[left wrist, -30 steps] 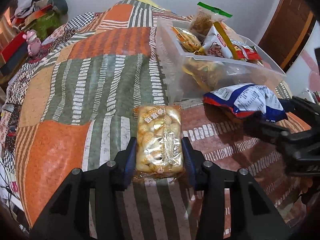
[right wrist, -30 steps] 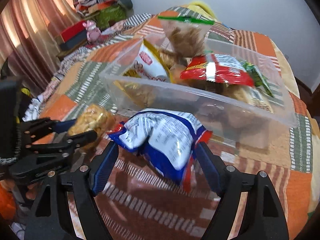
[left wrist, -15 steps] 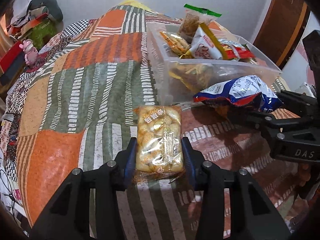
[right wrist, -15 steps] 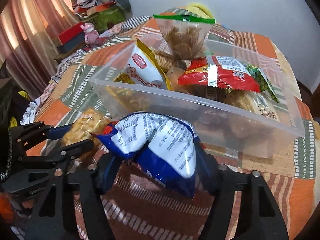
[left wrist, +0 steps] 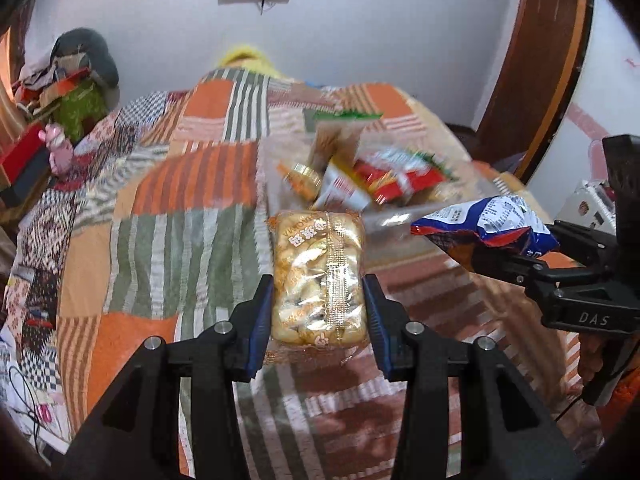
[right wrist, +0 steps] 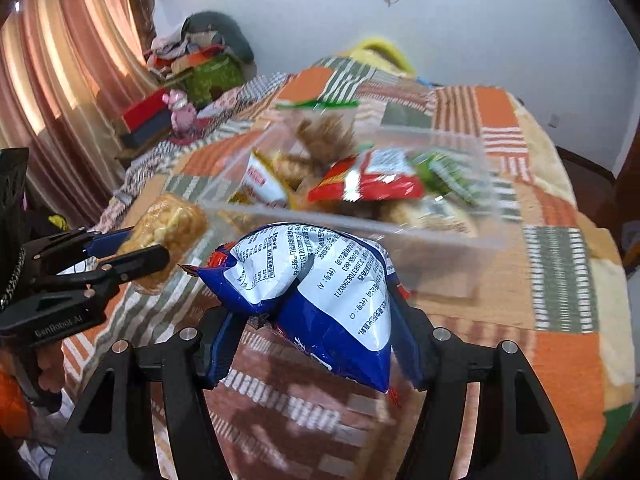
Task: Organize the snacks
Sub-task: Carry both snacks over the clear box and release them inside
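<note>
Bin (right wrist: pixel 360 224) contents blurred, perhaps snack packets; right tool (right wrist: pixel 316 332) behind blue bag (right wrist: pixel 320 288).

Patchwork bedspread (left wrist: pixel 192 240): orange, green, white stripes. Crinkled blue-and-white snack bag (right wrist: pixel 320 296), red trim. Clear packet of golden-yellow biscuits (left wrist: pixel 318 276), gold strip.

soft daylight through curtains (right wrist: pixel 60 92), motion blur on clear bin (right wrist: pixel 360 184), fisheye-bent dark corners
</note>
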Motion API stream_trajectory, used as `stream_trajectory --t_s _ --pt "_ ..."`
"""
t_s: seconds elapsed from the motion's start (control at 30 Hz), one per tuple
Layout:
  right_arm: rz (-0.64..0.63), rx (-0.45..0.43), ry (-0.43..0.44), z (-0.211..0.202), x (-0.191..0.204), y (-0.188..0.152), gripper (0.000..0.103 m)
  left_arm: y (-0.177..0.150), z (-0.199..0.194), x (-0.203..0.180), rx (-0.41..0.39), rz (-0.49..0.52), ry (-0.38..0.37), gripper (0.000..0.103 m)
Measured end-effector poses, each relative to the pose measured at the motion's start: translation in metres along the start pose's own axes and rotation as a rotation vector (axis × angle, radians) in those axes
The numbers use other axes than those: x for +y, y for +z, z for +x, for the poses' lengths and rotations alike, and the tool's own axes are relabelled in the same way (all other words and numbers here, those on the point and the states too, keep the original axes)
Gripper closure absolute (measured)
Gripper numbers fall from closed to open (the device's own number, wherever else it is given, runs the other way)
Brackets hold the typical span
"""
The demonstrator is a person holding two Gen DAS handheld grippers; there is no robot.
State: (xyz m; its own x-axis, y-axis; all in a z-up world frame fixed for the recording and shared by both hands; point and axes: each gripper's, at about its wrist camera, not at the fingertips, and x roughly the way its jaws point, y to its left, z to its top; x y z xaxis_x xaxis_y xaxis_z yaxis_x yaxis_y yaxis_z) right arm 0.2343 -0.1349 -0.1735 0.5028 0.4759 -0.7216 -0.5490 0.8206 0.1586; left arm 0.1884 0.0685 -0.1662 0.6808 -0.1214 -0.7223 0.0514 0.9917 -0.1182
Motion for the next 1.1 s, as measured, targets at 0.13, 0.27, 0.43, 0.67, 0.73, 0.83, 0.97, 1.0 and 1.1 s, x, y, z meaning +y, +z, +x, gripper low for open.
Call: stream_trajectory --t_s 0.13,0.27,0.43,0.67,0.73,0.83,0.97,1.0,1.1 --pt "0.029 -0.052 -0.023 -0.015 -0.012 0.009 0.041 0.018 -0.007 -0.014 -0.046 0.022 -0.017 0.06" --pt "0.04 -0.101 -0.069 -0.023 -0.024 0.023 0.041 0.036 -0.002 -0.025 -0.07 0.038 -0.035 0.06" --pt "0.046 -0.142 -0.119 -0.02 -0.035 0.043 0.041 0.059 0.017 -0.035 -0.079 0.057 -0.054 0.06" --pt "0.069 -0.135 -0.128 0.012 -0.046 0.063 0.041 0.078 0.062 -0.039 -0.037 0.051 -0.07 0.06" --pt "0.064 -0.128 -0.137 0.021 -0.047 0.065 0.041 0.083 0.074 -0.041 -0.027 0.053 -0.068 0.06" --pt "0.047 -0.113 -0.156 0.037 -0.047 0.069 0.041 0.09 0.091 -0.04 -0.018 0.052 -0.062 0.06" --pt "0.046 -0.08 -0.154 0.052 -0.054 0.068 0.041 0.094 0.104 -0.038 -0.013 0.044 -0.071 0.06" --pt "0.06 -0.072 -0.146 0.055 -0.057 0.066 0.041 0.094 0.106 -0.039 -0.012 0.051 -0.067 0.06" --pt "0.087 -0.037 -0.113 0.061 -0.066 0.061 0.041 0.089 0.111 -0.044 -0.008 0.074 -0.055 0.06"
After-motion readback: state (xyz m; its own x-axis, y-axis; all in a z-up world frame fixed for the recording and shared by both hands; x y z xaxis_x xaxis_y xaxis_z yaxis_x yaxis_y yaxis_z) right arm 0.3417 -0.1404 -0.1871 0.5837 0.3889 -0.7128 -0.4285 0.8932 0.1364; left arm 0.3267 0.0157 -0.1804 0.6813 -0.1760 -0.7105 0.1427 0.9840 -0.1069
